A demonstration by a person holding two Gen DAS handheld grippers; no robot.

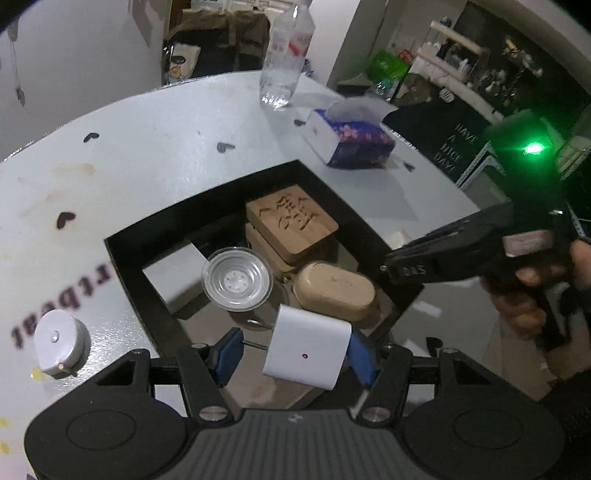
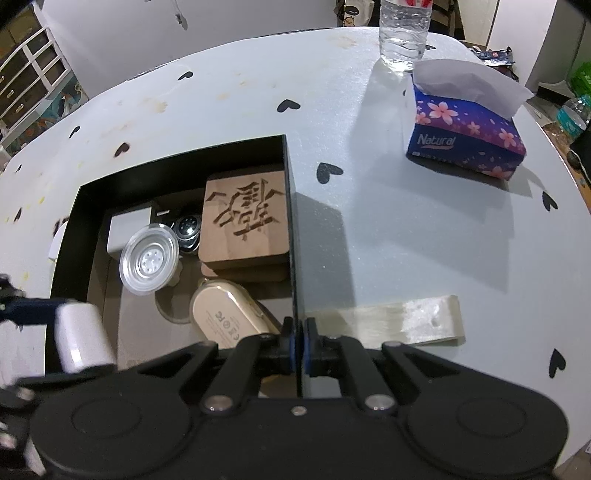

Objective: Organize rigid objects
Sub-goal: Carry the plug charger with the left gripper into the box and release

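The white table (image 2: 229,110) with black hearts carries the black box (image 2: 291,206). The right gripper (image 2: 298,341) is pinched on its near wall. The left gripper (image 1: 291,354) clamps a white block (image 1: 306,350) directly above the box's open near corner.

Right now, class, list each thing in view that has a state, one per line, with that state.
left gripper: holding the white block
white block: lifted over the box
right gripper: clamped on the box wall
black box: open, partly filled
water bottle: upright
tissue box: open, tissue sticking out
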